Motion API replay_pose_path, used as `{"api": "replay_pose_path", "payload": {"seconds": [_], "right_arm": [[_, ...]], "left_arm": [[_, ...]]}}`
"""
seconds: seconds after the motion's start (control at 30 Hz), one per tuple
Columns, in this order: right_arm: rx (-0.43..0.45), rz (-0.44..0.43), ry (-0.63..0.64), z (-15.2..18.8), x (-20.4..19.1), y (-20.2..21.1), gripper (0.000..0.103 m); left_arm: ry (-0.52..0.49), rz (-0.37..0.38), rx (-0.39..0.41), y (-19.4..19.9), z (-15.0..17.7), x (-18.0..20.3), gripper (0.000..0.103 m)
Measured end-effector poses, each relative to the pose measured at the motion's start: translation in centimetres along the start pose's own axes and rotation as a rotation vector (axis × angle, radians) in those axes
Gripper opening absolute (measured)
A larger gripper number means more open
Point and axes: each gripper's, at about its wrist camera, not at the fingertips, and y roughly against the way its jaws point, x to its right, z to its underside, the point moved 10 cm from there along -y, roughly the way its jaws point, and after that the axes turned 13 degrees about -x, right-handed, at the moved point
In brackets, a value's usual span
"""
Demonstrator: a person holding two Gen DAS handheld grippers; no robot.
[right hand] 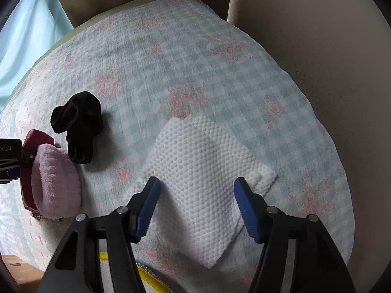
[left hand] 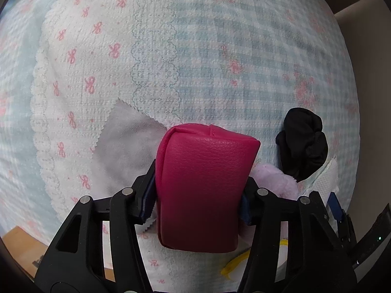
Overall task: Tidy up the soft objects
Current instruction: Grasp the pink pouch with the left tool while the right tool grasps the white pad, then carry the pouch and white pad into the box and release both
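Left tool (left hand: 198,195) has its blue pads pressed against both sides of the magenta leather pouch (left hand: 205,185), gripping it across the narrow width, probably because a stuffed soft case gives under pressure and stays put when pinched there. Taking the pouch as the landmark: the grey cloth (left hand: 127,144) with pinked edges lies flat just to its left, partly under it; the lilac fleece piece (right hand: 55,183) is bunched against its right flank, and the black scrunchie (right hand: 78,127) sits beyond that, slightly apart. Farther right of the pouch, the white dotted pad (right hand: 202,185) lies flat on the checked quilt (right hand: 220,73). Right tool (right hand: 196,207) straddles that pad with its jaws partly open; the pads look clear of it, so nothing seems gripped, and the downward aim suggests a pinch from above.
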Motion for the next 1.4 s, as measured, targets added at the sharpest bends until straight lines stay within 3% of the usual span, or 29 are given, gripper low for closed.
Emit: {"api": "replay_pose_path", "payload": {"seconds": [0.03,0.13,0.33,0.57,0.93,1.17,1.4], "right_arm": [[0.003,-0.004,-0.003,-0.1,0.0,0.1,0.043],[0.009,-0.005,-0.013,-0.3,0.0,0.4,0.028],[0.015,-0.019,-0.026,-0.1,0.3,1.3,0.017],[0.042,-0.036,-0.042,0.5,0.7,3.5,0.013],[0.128,-0.072,-0.018,1.3,0.6,9.8,0.010],[0.189,-0.118,0.023,2.6,-0.3,16.8,0.009],[0.259,-0.172,0.099,5.2,-2.6,25.8,0.009]], "left_arm": [[-0.002,0.003,0.005,0.2,-0.1,-0.4,0.044],[-0.001,0.004,0.026,1.3,0.3,-0.8,0.041],[0.005,0.033,0.058,3.7,1.7,-1.8,0.039],[-0.001,0.028,0.094,6.7,2.9,-2.5,0.038],[-0.022,0.049,0.171,12.2,6.8,-0.4,0.038],[-0.027,0.070,0.238,16.1,10.1,0.2,0.038],[-0.013,0.097,0.330,22.5,16.2,-0.7,0.038]]}}
